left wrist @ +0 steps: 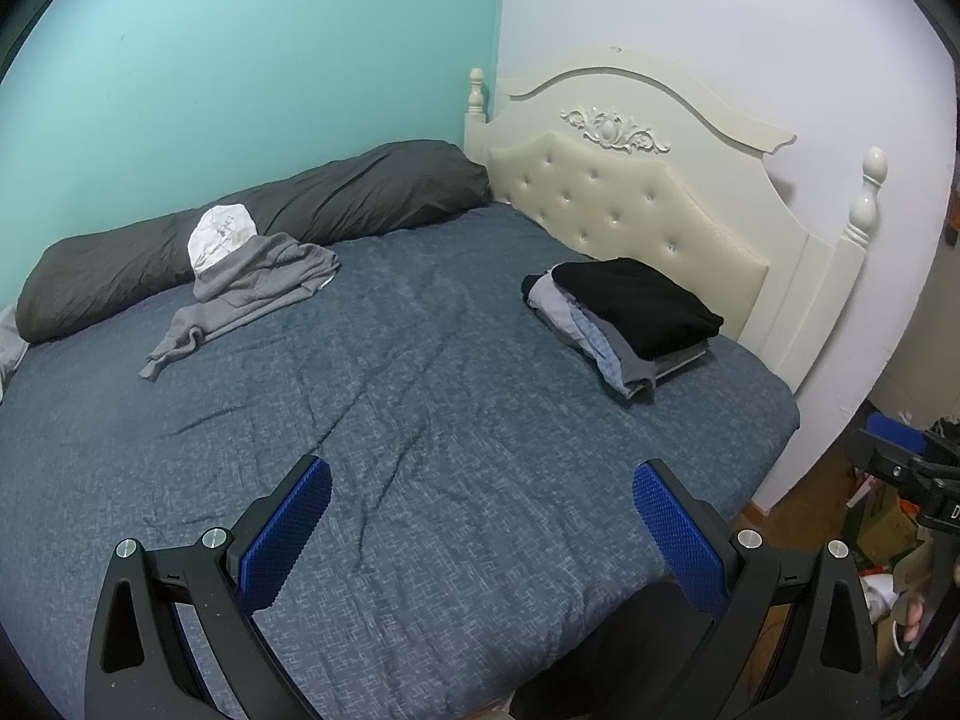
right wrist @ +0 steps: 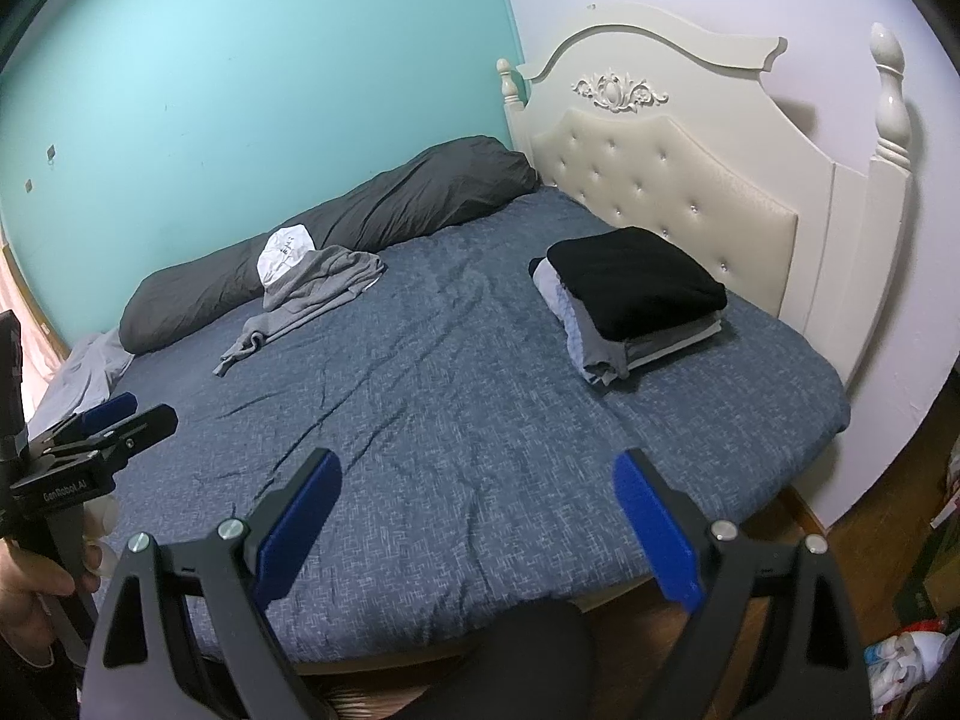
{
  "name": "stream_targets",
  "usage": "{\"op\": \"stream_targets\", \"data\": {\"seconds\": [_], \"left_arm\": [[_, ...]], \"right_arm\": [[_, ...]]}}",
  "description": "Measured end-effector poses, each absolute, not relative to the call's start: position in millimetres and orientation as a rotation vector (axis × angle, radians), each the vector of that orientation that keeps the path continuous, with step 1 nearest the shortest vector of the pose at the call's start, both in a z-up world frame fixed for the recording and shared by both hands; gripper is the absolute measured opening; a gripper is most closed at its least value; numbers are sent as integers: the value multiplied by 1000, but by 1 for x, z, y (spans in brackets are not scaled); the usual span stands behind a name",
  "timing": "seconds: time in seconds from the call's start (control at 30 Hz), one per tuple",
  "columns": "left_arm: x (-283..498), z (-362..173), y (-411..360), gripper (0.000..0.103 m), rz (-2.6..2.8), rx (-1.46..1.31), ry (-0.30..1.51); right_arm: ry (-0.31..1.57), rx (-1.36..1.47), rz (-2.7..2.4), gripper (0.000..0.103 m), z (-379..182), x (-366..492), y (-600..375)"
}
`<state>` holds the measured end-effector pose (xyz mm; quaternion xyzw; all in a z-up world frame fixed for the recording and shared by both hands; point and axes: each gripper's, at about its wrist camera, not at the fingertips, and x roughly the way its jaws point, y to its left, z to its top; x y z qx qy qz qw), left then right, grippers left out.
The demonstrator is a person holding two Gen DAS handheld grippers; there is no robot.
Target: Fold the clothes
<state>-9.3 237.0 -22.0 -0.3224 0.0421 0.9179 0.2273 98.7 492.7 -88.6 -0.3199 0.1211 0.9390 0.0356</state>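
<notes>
Left wrist view shows a crumpled grey hoodie (left wrist: 252, 294) lying on the far side of a bed, well apart from both grippers, with a white garment (left wrist: 219, 237) bunched on top of it. One sleeve trails loosely toward the middle of the bed. The hoodie looks like soft, thick knit, slumped in uneven folds.

Near the headboard (left wrist: 630, 204) sits a stack of folded clothes (left wrist: 630, 312), a black piece on top, grey and pale blue layers beneath, edges roughly squared.

The left gripper (left wrist: 480, 534) hovers over the near edge of the bed with its fingers spread wide and nothing between them. In the right wrist view, the right gripper (right wrist: 477, 531) is likewise spread wide and empty. Both have blue textured pads on black frames.

The next step is probably to fetch the hoodie. It would go best to lift the white garment off first, then drag the hoodie to the bare middle, pinch it at the shoulders and spread it flat before folding.

The bed cover (left wrist: 420, 420) is dark blue with a fine woven fleck and shallow wrinkles. A long dark grey pillow (left wrist: 270, 222) lies along the turquoise wall (left wrist: 240, 60). The cream headboard is tufted with carved trim.
</notes>
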Motion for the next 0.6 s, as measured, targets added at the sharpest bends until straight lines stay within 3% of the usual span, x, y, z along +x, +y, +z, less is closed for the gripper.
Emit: {"op": "stream_targets", "data": {"seconds": [0.6], "left_arm": [[-10, -22, 234, 103, 2525, -894, 108]], "right_arm": [[373, -979, 2884, 93, -90, 100, 494]]}}
